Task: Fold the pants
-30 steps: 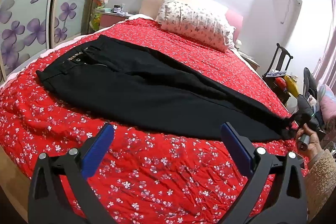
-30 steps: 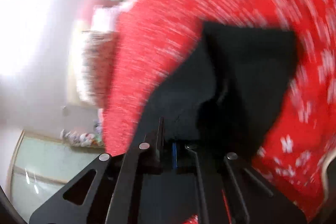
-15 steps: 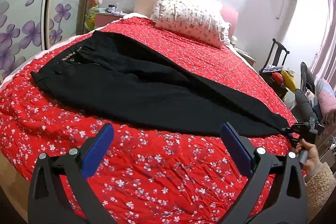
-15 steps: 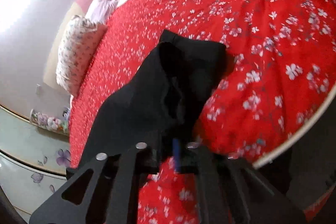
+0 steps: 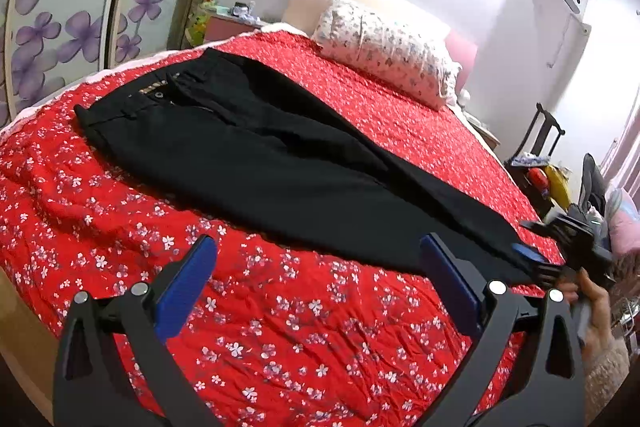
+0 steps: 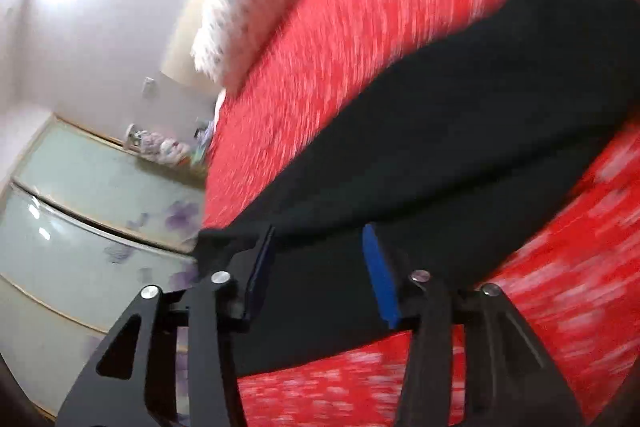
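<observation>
Black pants [image 5: 280,155] lie flat and stretched out on the red flowered bedspread [image 5: 280,327], waistband at the far left, cuffs at the right edge. My left gripper [image 5: 316,247] hovers open over the near side of the bed, nothing between its blue pads. My right gripper [image 5: 528,239] is at the cuff end, held by a hand [image 5: 596,303]. In the blurred right wrist view its jaws [image 6: 318,233] are opening; the pads stand apart over the pants [image 6: 460,131] and do not press on the cloth.
A flowered pillow [image 5: 384,43] lies at the head of the bed. A wardrobe with purple flower doors [image 5: 60,27] and a nightstand [image 5: 232,23] stand on the left. A dark chair and clutter [image 5: 544,163] crowd the right side by the bed's edge.
The right gripper, shut on the cuff before, pulled the leg out straight toward the bed's right edge, then opened and let the cuff go. The left gripper hardly moved.
</observation>
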Demonstrator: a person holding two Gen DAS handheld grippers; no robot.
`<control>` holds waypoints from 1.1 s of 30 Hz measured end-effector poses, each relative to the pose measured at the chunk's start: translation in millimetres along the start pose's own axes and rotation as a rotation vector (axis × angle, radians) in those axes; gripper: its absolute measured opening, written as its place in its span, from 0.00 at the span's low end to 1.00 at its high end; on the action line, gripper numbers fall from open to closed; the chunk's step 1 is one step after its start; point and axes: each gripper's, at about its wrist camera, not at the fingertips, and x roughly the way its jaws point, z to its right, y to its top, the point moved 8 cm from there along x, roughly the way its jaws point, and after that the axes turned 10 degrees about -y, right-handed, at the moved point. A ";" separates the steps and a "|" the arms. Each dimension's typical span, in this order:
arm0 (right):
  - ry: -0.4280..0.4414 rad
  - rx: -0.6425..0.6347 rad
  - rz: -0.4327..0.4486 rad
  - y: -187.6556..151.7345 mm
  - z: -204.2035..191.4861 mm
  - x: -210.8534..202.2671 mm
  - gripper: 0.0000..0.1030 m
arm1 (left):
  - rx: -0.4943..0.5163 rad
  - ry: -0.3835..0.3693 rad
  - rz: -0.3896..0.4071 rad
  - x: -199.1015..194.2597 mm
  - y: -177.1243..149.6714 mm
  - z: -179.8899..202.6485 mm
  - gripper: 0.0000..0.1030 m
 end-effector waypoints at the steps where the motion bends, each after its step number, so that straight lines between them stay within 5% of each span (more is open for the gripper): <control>1: 0.009 0.039 -0.032 -4.5 0.3 11.7 0.40 | -0.001 -0.001 -0.007 0.2 -0.1 -1.0 0.98; 4: -0.012 0.129 -0.069 -14.5 6.7 42.5 0.40 | -0.006 0.003 -0.008 -1.1 1.2 -6.5 0.98; 15: -0.081 0.262 0.158 -1.1 37.4 35.5 0.30 | 0.009 0.005 -0.062 13.3 14.7 -26.2 0.98; 19: -0.057 0.226 0.269 3.5 42.9 30.7 0.06 | -0.014 -0.039 -0.095 33.7 40.8 -33.0 0.98; 26: -0.074 0.027 0.396 -6.1 27.5 23.6 0.06 | -0.186 -0.022 -0.126 114.1 137.7 -72.7 0.98; 33: -0.065 -0.036 0.414 -10.7 20.7 26.7 0.06 | -0.258 0.106 -0.224 248.2 198.7 -95.1 0.98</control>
